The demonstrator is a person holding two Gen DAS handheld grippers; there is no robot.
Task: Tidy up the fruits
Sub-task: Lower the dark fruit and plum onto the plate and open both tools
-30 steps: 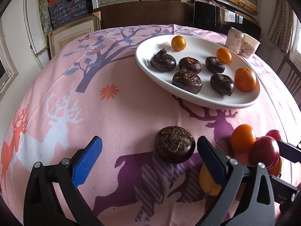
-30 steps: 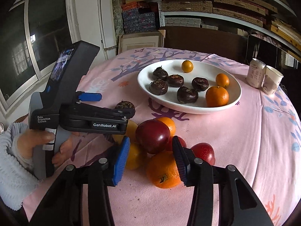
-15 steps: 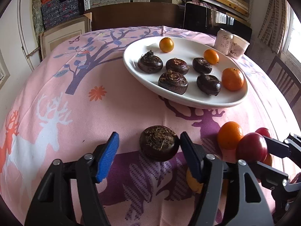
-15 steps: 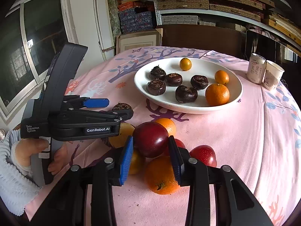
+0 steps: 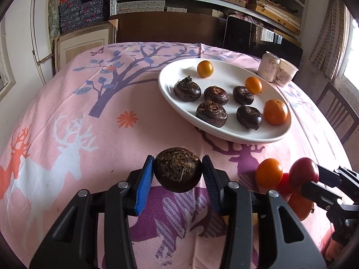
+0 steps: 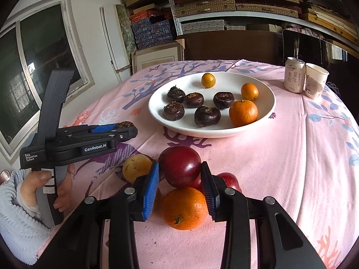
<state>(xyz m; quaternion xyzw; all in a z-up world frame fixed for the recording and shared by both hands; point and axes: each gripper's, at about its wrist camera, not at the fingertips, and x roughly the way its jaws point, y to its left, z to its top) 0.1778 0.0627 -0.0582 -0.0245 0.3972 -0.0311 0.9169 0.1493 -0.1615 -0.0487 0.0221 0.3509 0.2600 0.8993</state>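
Observation:
My left gripper (image 5: 178, 177) is shut on a dark water chestnut (image 5: 178, 172) and holds it just above the pink cloth. My right gripper (image 6: 180, 181) is shut on a dark red plum (image 6: 180, 165) above a pile with an orange (image 6: 184, 208), a yellow fruit (image 6: 136, 164) and more red fruit (image 6: 228, 179). The white plate (image 6: 264, 103) further back holds several water chestnuts and three orange fruits. It also shows in the left wrist view (image 5: 179, 103). The left gripper body (image 6: 89, 143) shows at the left of the right wrist view.
A drink can (image 6: 294, 75) and a paper cup (image 6: 316, 80) stand behind the plate at the right. A dark wooden chair (image 5: 338, 109) is at the table's right edge. Shelves with boxes line the back wall.
Both grippers closed, the left on the water chestnut and the right on the red plum. Each fruit now sits slightly raised between the pads.

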